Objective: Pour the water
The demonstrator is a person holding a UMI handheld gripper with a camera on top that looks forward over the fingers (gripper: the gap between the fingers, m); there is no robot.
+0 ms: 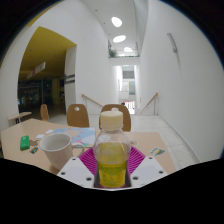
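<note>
A clear plastic bottle (111, 150) with a white cap and yellowish liquid stands upright between my fingers, and both magenta pads (88, 160) press on its sides. My gripper (111, 163) is shut on it. A white cup (56, 150) stands on the table just left of the bottle, close to the left finger, its open mouth facing up. The bottle's base is hidden behind the gripper body.
The table (30, 132) holds a green object (25, 143) at the far left and papers (80, 135) behind the cup. Wooden chairs (78, 115) stand at the table's far side. Beyond is a white hallway with a stair rail (150, 103).
</note>
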